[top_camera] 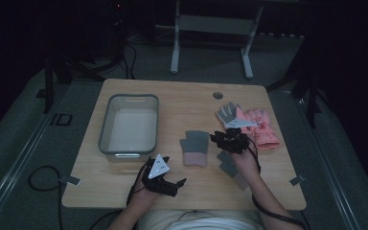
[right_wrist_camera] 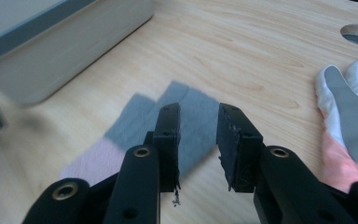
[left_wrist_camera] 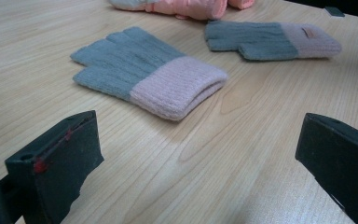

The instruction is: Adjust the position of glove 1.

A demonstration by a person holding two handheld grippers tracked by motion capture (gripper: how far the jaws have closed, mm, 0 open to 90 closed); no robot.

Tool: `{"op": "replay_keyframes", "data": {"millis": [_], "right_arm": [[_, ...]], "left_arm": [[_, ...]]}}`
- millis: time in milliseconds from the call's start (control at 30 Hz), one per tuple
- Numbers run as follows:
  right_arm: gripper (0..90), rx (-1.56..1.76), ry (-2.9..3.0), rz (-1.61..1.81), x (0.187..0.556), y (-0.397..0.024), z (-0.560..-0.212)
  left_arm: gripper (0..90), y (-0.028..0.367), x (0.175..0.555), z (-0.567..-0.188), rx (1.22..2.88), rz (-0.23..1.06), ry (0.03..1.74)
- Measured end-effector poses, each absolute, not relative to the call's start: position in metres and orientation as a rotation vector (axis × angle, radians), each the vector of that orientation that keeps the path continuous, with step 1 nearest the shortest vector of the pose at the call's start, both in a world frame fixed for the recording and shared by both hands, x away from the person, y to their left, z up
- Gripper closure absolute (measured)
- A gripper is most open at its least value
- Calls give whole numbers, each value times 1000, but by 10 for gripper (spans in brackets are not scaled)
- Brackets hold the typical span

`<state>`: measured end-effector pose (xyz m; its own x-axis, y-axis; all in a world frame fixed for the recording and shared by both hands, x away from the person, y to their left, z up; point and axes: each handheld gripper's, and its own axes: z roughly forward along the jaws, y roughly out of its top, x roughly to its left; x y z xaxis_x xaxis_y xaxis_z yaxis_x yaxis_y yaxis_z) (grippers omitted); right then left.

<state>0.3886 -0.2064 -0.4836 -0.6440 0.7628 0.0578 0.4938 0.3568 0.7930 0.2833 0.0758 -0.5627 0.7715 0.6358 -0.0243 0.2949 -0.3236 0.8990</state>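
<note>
Left gripper: we are resting it low at the near edge of the surface, released, jaws standing wide with nothing between them, pointing toward the gloves.

Right gripper: we are holding it above the surface, jaws parted by a narrow gap and empty, aimed toward the grey and pink glove.

Right hand: we are reaching in from the near edge, forearm angled forward, over the second knitted glove.

Step in hand: we are judging it to be a pickup of the grey and pink glove lying flat mid-surface, between the bin and the right hand.

Doing it well: we are advising a wider gap first, then a steep descent onto the thick pink cuff, so the knit bunches.

Farther off: a white-grey glove and pink gloves are lying beyond the right gripper.
</note>
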Motion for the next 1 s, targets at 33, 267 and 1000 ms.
{"op": "replay_keyframes", "data": {"millis": [33,267,1000], "right_arm": [[695,1090,2315,1174,386,-212,-483],[666,954,2435,1108,369,-251,-493],[717,950,2571,910,362,-290,-541]], "left_arm": [[0,76,283,-563,1922,410,707],[0,75,284,-563,1925,412,712],[0,75,284,-563,1925,411,710]]}}
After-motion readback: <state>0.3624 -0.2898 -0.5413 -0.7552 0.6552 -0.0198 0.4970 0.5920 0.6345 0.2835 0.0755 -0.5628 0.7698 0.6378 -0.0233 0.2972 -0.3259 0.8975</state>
